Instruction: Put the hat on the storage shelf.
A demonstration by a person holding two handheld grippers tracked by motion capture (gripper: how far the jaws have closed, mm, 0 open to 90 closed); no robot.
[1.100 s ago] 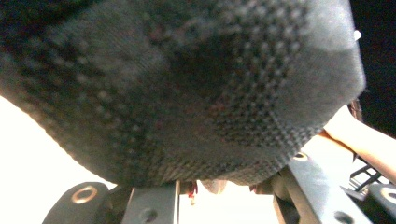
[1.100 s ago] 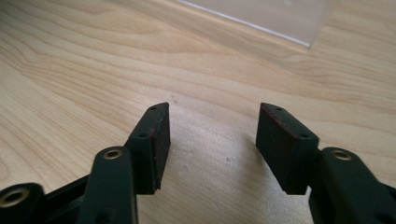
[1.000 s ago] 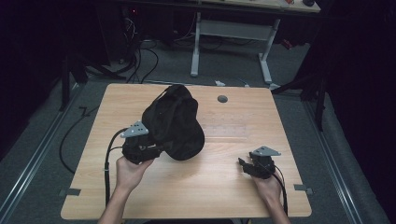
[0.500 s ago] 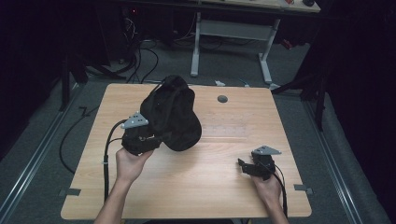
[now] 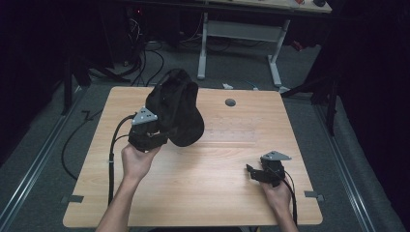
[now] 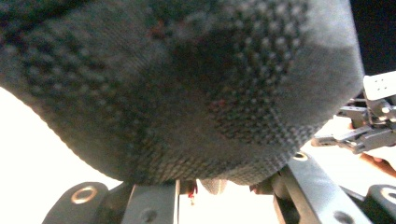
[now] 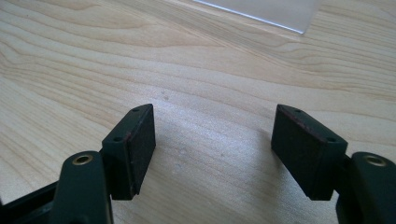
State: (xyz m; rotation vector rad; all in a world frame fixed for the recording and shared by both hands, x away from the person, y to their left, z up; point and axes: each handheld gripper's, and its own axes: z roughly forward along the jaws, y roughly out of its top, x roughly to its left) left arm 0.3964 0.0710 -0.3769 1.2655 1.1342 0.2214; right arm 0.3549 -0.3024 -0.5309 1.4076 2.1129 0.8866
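Note:
A black fabric cap with a mesh weave hangs above the left half of the wooden table. My left gripper is shut on its lower left edge and holds it off the surface. In the left gripper view the cap's fabric bulges just over the jaws of my left gripper, which pinch its rim. My right gripper rests low at the table's front right, open, pointing left. In the right gripper view my right gripper has bare wood between its pads.
A small round grey grommet sits in the tabletop at the back centre. A faint clear sheet lies on the wood ahead of the right gripper. Behind the table stand white desk legs and floor cables.
My left gripper has raised the cap and carried it slightly back and to the left. The right gripper has stayed in place.

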